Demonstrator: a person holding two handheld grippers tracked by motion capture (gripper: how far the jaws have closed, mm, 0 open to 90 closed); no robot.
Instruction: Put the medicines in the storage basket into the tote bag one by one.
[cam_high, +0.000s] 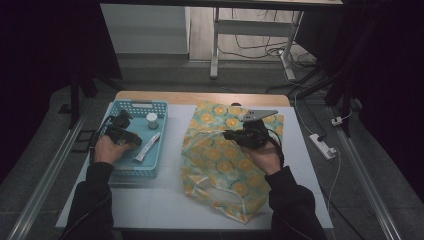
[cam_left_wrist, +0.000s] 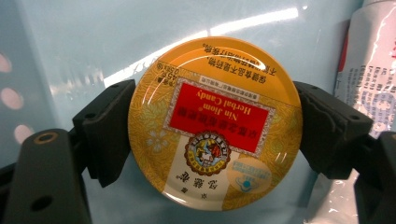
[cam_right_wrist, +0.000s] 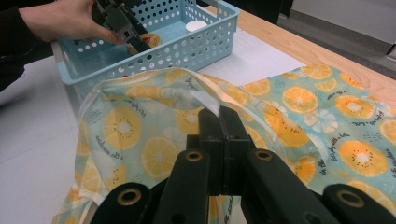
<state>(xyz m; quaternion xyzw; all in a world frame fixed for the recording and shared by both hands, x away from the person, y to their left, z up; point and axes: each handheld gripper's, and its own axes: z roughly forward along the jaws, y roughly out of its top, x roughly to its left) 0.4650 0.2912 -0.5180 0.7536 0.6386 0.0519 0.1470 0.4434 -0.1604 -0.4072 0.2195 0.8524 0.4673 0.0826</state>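
Round glossy candy tin between left gripper pads; perforated plastic basket.

Counted on the table: seven things of six kinds.

One blue perforated basket, holding one round yellow candy tin, one small white-capped jar and one flat white sachet. One lemon-print bag beside the basket. Two black grippers, the left gripper and the right gripper, one in each of two hands. One white power strip on the floor at the right.
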